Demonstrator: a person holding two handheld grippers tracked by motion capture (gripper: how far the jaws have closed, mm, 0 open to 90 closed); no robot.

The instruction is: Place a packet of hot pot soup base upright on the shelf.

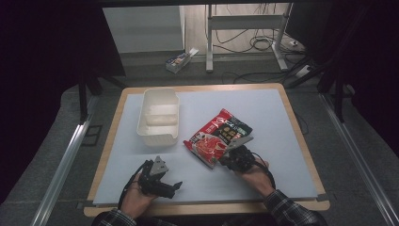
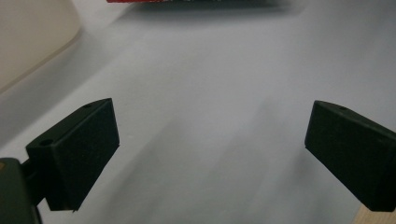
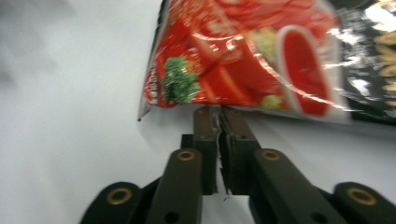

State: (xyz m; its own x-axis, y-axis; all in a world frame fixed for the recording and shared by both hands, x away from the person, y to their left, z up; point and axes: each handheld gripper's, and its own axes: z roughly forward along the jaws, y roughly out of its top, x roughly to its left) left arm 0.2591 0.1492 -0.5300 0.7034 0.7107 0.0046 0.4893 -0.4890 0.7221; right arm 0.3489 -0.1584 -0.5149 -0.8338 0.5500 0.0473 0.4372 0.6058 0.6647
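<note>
The bench (image 1: pixel 282 117) carries a white tub (image 1: pixel 158 116) at back left and a red packet (image 1: pixel 219 136) mid-bench, clear of it. The right gripper (image 3: pixel 218 123) has its jaws closed on the packet's near edge, probably to lift it. The left gripper (image 2: pixel 210 140) rests near the front edge, jaws wide, empty.

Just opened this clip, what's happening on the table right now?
A person holds a gripper in each hand at a table covered by a white mat. The right gripper is pinched shut on the edge of a red and black food packet, which looks partly lifted off the mat. The left gripper rests near the front edge with its jaws wide apart, holding nothing. A white plastic container sits to the left of the packet, apart from it.
</note>
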